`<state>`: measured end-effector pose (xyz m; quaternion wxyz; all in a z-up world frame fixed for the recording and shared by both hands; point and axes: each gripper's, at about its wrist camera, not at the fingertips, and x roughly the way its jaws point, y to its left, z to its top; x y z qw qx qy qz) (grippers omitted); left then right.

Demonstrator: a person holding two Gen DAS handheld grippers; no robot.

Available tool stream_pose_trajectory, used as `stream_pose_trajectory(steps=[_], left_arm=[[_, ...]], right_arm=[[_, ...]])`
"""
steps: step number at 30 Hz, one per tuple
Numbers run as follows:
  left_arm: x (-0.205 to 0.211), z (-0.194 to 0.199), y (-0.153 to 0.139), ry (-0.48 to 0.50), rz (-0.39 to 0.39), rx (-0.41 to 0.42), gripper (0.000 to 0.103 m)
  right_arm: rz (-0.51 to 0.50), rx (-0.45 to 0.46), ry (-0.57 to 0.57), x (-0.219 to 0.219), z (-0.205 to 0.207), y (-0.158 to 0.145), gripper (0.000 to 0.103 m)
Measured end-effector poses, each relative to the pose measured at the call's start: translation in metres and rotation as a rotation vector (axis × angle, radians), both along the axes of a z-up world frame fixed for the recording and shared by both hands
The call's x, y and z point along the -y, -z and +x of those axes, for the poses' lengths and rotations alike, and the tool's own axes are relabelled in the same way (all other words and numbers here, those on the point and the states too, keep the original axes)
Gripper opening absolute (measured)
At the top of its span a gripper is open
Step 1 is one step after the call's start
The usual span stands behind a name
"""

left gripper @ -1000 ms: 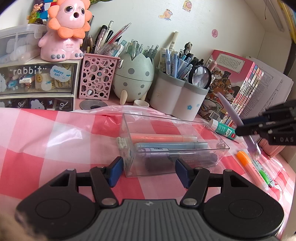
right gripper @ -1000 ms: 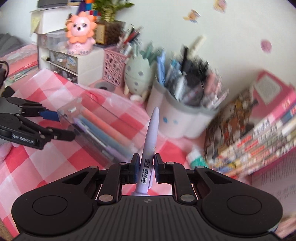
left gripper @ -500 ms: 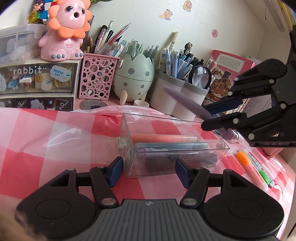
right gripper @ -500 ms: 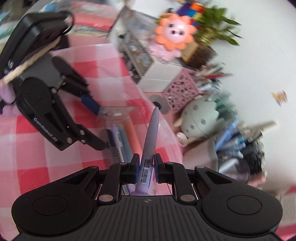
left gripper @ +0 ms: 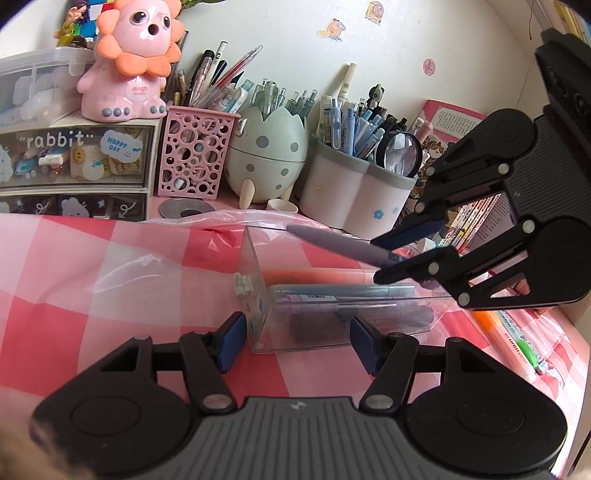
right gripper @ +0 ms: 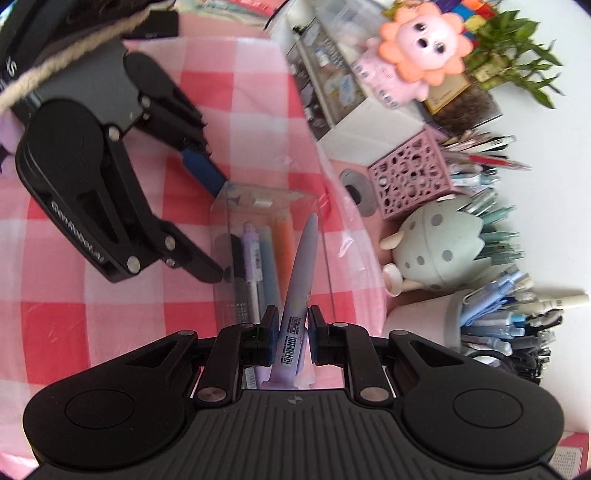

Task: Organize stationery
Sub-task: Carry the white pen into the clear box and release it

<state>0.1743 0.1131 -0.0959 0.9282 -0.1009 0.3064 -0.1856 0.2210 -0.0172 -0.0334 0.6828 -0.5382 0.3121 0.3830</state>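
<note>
right claw [right gripper: 291, 334] clamped on the light, stiff, slick lilac plastic pen [right gripper: 300, 273] near its tail | pen hovers over the clear plastic pen box [left gripper: 258, 295] | left claw [left gripper: 297, 341] spread wide around the box's end, looks like bracing it

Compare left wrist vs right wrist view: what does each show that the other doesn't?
Left wrist only: the orange highlighter loose on the cloth right of the clear box, plus the stacked books.

Right wrist only: the potted plant behind the lion figure, and the barcode label on the lilac pen.

Both: the right hand-held gripper clamping that pen over the open box, the left hand-held gripper open around the box's near end, and the pink holder.
</note>
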Motion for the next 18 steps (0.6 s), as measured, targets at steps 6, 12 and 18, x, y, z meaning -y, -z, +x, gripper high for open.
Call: stream_pose_trajectory(steps=[6, 12, 18], left_arm=[[0.0000, 0.0000, 0.0000, 0.000, 0.000, 0.000, 0.036], [-0.0001, 0.0000, 0.0000, 0.000, 0.000, 0.000, 0.036], [-0.0001, 0.0000, 0.0000, 0.000, -0.001, 0.000, 0.036]], right_arm=[[-0.024, -0.008, -0.016, -0.0026, 0.0003, 0.0064, 0.018], [-0.005, 0.013, -0.017, -0.0019, -0.0022, 0.0028, 0.036], [0.037, 0.033, 0.000, 0.0023, -0.0053, -0.0034, 0.042]])
